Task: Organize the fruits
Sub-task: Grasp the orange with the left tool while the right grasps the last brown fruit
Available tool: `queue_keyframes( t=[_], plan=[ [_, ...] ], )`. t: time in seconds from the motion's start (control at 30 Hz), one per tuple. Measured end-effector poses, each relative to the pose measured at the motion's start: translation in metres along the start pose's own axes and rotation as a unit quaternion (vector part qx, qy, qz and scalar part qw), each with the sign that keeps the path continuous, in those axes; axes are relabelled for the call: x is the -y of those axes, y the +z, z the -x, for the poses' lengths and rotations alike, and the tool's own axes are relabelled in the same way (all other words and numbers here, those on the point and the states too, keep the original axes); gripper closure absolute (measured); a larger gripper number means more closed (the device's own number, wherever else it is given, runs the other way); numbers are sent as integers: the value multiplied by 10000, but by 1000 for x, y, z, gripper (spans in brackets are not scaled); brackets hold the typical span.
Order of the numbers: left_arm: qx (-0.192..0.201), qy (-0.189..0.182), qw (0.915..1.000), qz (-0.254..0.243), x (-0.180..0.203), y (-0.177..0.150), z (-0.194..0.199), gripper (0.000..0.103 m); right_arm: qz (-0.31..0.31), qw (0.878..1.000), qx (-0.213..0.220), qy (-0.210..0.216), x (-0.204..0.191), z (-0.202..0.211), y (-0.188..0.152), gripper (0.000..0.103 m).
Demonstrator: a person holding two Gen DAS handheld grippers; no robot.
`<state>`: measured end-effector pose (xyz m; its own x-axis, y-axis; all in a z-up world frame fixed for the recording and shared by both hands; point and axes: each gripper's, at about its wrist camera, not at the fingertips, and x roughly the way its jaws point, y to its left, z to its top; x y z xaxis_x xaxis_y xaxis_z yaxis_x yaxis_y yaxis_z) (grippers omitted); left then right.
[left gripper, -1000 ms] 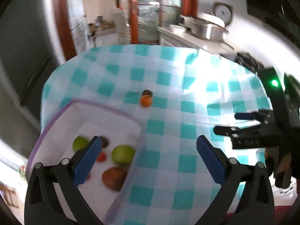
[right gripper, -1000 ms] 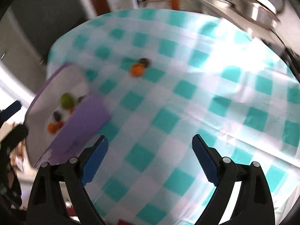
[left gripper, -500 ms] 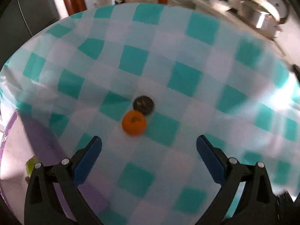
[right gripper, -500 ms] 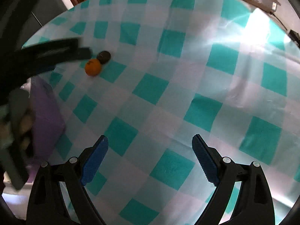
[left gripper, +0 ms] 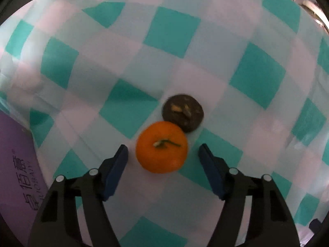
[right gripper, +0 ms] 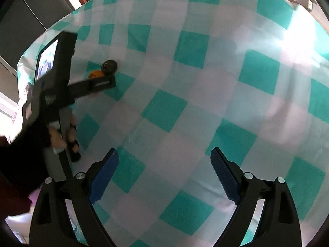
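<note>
Sitting between the left gripper's (left gripper: 163, 152) open jaws is the orange (left gripper: 161, 147), touching a dark fruit (left gripper: 183, 112) beyond; the right gripper (right gripper: 164, 160) is hanging open.

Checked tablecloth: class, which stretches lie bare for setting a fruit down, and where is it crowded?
Bare: the tablecloth ahead of the open right gripper and beyond the dark fruit. Crowded: the open left gripper flanks the orange, which touches the dark fruit; the purple box borders the left.
</note>
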<state>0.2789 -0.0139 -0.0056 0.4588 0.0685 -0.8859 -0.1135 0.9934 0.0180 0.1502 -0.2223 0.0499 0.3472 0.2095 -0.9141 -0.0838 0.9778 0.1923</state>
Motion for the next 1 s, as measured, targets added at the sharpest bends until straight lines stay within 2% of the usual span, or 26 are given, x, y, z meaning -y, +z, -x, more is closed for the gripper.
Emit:
queue_keyframes(
  t=[0.1, 0.13, 0.17, 0.2, 0.3, 0.43, 0.6, 0.73, 0.87, 1.0],
  plan=[
    [158, 19, 9999, 0, -2, 2, -2, 34, 78, 10000, 31, 22, -3, -8, 10, 15],
    [211, 13, 9998, -26, -2, 2, -2, 41, 107, 9999, 34, 21, -5, -11, 14, 15],
    [271, -9, 9996, -92, -1, 1, 0, 57, 128, 9999, 42, 36, -7, -14, 17, 15],
    [296, 49, 9994, -169, 1, 0, 1, 58, 162, 9998, 63, 44, -9, -16, 20, 15],
    [311, 41, 9995, -75, -6, -9, 7, 59, 314, 9994, 126, -29, -12, -21, 29, 15],
    [365, -94, 9991, -204, -11, -46, 28, 59, 309, 9991, 271, -86, -13, -33, 51, 15],
    [460, -526, 9922, -1033, 2, -99, 58, 59, 512, 9978, 394, 128, -29, -54, 85, 20],
    [519, -683, 9835, -1591, 1, -137, 75, 59, 1381, 9883, 347, 553, -71, -85, 107, 24],
    [525, -744, 9812, -1704, -5, -151, 82, 58, 2034, 9770, 338, 545, -109, -110, 121, 29],
    [490, -797, 9820, -1642, -2, -146, 80, 56, 2205, 9740, 383, 346, -126, -133, 132, 27]
  ],
)
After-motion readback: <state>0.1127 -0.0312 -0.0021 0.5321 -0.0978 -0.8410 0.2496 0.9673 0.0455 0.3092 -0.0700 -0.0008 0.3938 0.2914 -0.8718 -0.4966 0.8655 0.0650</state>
